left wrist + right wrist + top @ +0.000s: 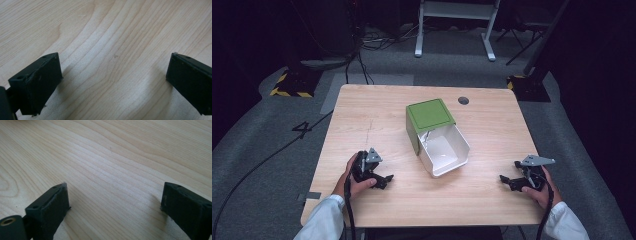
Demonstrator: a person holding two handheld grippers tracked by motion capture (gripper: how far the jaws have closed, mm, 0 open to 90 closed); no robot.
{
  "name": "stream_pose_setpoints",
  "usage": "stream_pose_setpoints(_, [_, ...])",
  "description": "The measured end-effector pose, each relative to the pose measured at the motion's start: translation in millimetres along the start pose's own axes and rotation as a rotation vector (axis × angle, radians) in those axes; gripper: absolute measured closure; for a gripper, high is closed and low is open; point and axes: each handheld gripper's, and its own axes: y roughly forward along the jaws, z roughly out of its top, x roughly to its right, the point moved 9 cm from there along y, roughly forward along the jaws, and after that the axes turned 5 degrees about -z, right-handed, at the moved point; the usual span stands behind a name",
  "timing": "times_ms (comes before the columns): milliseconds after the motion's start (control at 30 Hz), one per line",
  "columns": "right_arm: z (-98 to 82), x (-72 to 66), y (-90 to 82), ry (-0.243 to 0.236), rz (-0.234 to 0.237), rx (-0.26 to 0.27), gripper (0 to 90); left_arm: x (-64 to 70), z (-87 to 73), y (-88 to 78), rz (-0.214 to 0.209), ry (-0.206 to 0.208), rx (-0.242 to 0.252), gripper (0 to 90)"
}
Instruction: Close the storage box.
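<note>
A green-topped box with a white plastic drawer pulled partway out [437,136] sits near the middle of the pale wood-grain worktop [492,195], its open drawer slanting toward the person's side and a little toward the right; that placement puts the drawer mouth within reach of either hand, which is probably why it faces the near edge; the drawer looks empty, though its back corner is hidden under the green lid; the left tool [382,181] rests low on the worktop, well apart from the box and to its left, held by a hand in a white sleeve; its jaws stand wide apart with bare wood between them in the left gripper view [113,72]; the right tool [508,181] lies near the right edge, likewise released, jaws spread over bare grain in the right gripper view [113,200]; both appear parked in a ready position, flanking the box, neither touching it.
</note>
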Motion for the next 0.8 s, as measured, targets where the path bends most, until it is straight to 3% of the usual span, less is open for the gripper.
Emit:
stream_pose_setpoints(133, [3.6,-3.1,0.0,-0.014,0.014,0.01,17.8,3.1,2.0,2.2,-0.013,0.015,-0.001,0.3])
stream_pose_setpoints(533, [10.9,-12.7,-4.2,-0.028,0.058,0.018,24.0,7.3,1.2,1.9,-0.022,0.026,0.0,0.4])
stream_pose_setpoints(800, [32.6,-33.2,-10.7,-0.063,0.113,0.075,25.6,7.8,0.6,1.2,-0.022,0.028,-0.004,0.4])
